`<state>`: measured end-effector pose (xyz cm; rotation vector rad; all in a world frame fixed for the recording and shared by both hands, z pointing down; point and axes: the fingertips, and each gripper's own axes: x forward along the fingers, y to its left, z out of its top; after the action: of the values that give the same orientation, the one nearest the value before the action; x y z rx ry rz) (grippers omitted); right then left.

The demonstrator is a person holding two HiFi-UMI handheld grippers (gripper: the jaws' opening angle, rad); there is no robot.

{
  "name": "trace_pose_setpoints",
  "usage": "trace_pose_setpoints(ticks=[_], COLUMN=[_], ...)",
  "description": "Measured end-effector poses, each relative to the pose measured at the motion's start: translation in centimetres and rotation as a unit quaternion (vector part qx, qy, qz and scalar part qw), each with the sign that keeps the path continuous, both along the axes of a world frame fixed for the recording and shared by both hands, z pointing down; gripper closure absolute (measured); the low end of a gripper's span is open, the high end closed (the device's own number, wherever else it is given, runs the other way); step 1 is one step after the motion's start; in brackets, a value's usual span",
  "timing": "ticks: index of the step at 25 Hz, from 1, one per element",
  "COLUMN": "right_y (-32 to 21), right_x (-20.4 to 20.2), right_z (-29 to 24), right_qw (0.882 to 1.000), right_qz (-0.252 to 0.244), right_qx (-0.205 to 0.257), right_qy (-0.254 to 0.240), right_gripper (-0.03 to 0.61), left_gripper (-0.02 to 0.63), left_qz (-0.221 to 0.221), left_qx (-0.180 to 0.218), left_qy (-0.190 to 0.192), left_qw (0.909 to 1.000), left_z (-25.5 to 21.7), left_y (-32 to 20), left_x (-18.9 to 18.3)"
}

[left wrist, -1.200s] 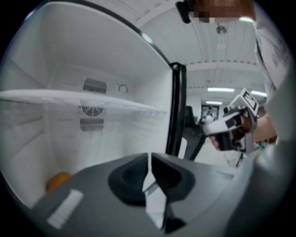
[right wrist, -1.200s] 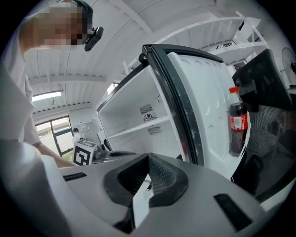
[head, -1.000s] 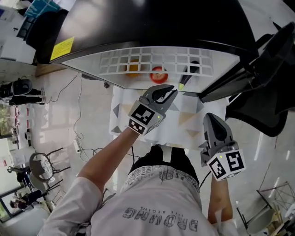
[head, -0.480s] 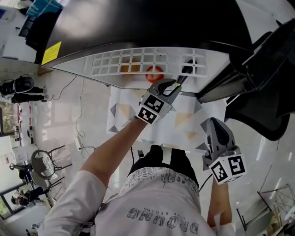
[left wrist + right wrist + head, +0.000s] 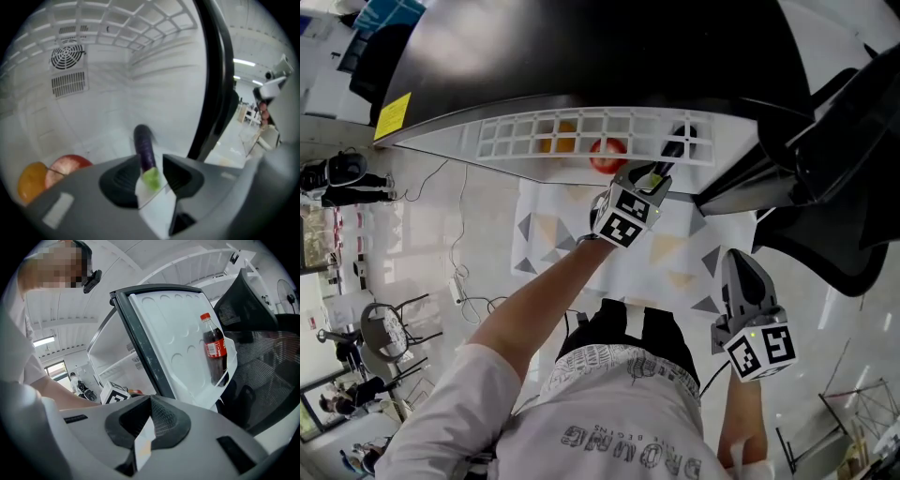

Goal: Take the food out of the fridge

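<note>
Left claw (image 5: 150, 158): wide, its jaws have just been opening; the eggplant's green stem end sits in the gap, not squeezed.
Eggplant (image 5: 144, 143): lies inside the fridge (image 5: 159, 79), purple body running toward 12 o'clock from the claw.
Apple (image 5: 70, 165): at 9 o'clock of the claw, orange (image 5: 31, 180) just beside it, farther out.
Right claw (image 5: 149, 398): jaws together, empty, at 5 o'clock of the left claw in the head view.
Bottle (image 5: 214, 350): upright in the door (image 5: 168, 333) shelf, at 1 o'clock of the right claw.
</note>
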<state>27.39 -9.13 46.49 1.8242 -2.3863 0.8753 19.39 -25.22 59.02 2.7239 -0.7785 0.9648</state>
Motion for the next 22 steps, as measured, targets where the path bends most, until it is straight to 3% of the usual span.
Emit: trace_pose_setpoints(ticks=[8, 22], right_y=[0.2, 0.4], right_x=[0.3, 0.1], right_z=[0.3, -0.3], right_qw=[1.0, 1.0], right_qz=[0.002, 0.005], right_qx=[-0.003, -0.007], right_qy=[0.0, 0.014], right_gripper=[0.591, 0.591], left_gripper=[0.463, 0.489], left_qz=[-0.013, -0.025], left_qx=[-0.014, -0.014], left_qy=[-0.034, -0.021], left_qw=[0.9992, 0.9994], left_z=[1.6, -0.1], left_y=[-0.3, -0.7], left_x=[0.0, -0.9])
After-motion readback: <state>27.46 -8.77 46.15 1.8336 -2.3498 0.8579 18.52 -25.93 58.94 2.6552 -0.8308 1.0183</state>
